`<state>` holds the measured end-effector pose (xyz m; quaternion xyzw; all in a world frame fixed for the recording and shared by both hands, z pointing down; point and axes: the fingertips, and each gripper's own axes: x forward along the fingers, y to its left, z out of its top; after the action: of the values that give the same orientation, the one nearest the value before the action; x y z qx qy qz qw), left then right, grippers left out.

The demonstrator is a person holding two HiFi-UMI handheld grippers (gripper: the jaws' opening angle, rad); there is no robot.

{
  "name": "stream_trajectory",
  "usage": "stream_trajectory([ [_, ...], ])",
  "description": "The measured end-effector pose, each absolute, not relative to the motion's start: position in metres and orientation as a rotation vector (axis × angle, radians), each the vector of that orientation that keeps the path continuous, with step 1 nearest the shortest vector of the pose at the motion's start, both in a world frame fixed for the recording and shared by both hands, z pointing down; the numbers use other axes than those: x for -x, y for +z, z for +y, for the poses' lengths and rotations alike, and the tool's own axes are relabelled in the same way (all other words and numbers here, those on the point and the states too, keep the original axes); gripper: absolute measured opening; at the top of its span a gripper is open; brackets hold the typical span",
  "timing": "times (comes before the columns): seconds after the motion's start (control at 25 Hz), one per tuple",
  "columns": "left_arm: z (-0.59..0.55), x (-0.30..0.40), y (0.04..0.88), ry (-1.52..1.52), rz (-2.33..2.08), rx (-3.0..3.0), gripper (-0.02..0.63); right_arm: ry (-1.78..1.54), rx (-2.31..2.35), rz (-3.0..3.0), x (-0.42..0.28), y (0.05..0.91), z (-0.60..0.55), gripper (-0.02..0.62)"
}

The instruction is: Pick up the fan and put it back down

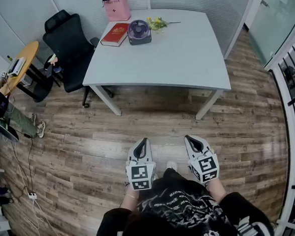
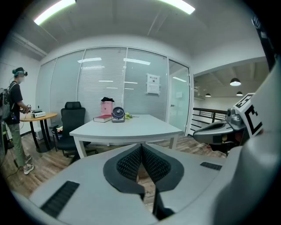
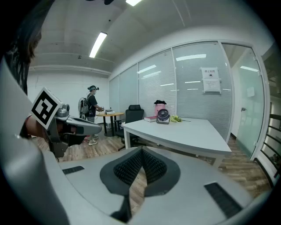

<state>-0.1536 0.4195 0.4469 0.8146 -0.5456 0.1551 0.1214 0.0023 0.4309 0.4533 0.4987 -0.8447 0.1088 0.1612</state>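
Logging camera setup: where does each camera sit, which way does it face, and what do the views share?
Head view: on the head, steeply down at wood floor and white table; left gripper, right gripper, black shirt show.
Left gripper view: on the left gripper, along its shut jaws toward the table; right gripper at right.
Right gripper view: on the right gripper, along its shut jaws toward the table; left gripper at left.
Shared: all show the fan beside a red book.

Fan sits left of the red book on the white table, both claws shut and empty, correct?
Wrong side: the head view shows the fan right of the red book. It is on the white table, and the left claw and right claw are shut and empty.
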Motion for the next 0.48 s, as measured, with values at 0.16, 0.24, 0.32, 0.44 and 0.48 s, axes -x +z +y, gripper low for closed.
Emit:
stream_trajectory([
  [0.16, 0.449, 0.17, 0.441, 0.435, -1.556, -2.355, 0.021, 0.286, -1.389, -2.397, 0.025, 0.449, 0.457, 0.006],
  [0.24, 0.458, 0.175, 0.439, 0.435, -1.552, -2.383, 0.021, 0.28, -1.375, -2.393, 0.037, 0.448, 0.466, 0.006],
  [0.32, 0.466, 0.18, 0.44, 0.439, -1.547, -2.4, 0.021, 0.278, -1.369, -2.394, 0.046, 0.447, 0.473, 0.006],
  [0.44, 0.47, 0.185, 0.438, 0.414, -1.548, -2.406, 0.021, 0.275, -1.388, -2.385, 0.049, 0.449, 0.479, 0.006],
  [0.48, 0.471, 0.186, 0.439, 0.404, -1.545, -2.411, 0.021, 0.276, -1.41, -2.383, 0.047, 0.448, 0.479, 0.006],
])
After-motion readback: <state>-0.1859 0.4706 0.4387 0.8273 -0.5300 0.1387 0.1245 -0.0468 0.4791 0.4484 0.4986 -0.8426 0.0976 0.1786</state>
